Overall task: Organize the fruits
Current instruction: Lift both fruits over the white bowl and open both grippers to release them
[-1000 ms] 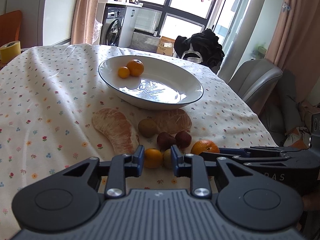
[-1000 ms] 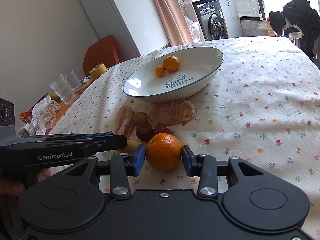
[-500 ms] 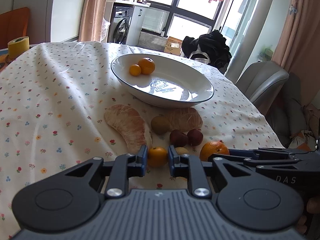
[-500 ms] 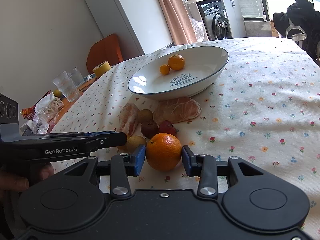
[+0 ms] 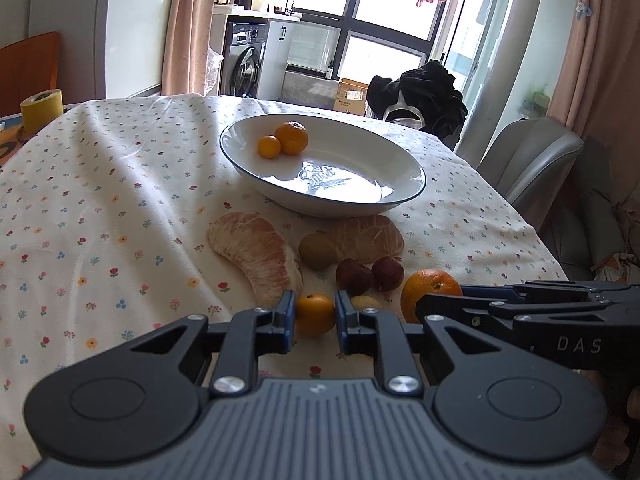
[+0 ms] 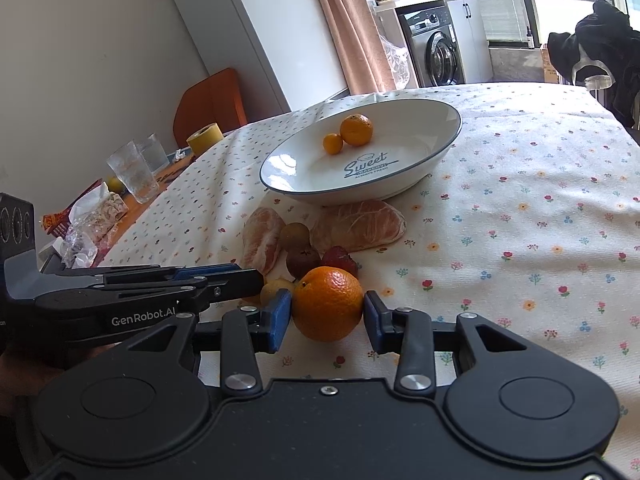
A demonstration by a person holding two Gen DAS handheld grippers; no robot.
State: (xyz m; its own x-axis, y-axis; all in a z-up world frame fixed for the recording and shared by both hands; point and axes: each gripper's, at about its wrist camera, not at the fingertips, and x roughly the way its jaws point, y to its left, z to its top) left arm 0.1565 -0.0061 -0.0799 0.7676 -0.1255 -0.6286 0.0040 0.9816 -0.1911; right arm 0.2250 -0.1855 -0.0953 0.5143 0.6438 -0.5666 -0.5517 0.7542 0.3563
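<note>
A white bowl (image 5: 400,200) (image 6: 440,148) holds an orange (image 5: 293,137) and a small kumquat (image 5: 269,146). In front of it lie two pomelo segments (image 5: 256,256) (image 5: 368,238), a brownish round fruit (image 5: 317,250), two dark red fruits (image 5: 354,277) and a pale small fruit (image 5: 366,303). My left gripper (image 5: 315,315) is shut on a small kumquat (image 5: 315,315), just above the cloth. My right gripper (image 6: 327,304) is shut on a large orange (image 6: 327,304) (image 5: 430,290) beside it.
The table has a flowered cloth (image 5: 100,200). Yellow tape roll (image 5: 42,110), glasses (image 6: 134,172) and snack wrappers (image 6: 92,216) sit at the left edge. A grey chair (image 5: 532,160) and dark clothes (image 5: 420,92) stand at the far right.
My left gripper closed on the small kumquat and both grippers rose slightly with their fruit, the view tilting up toward the bowl.
</note>
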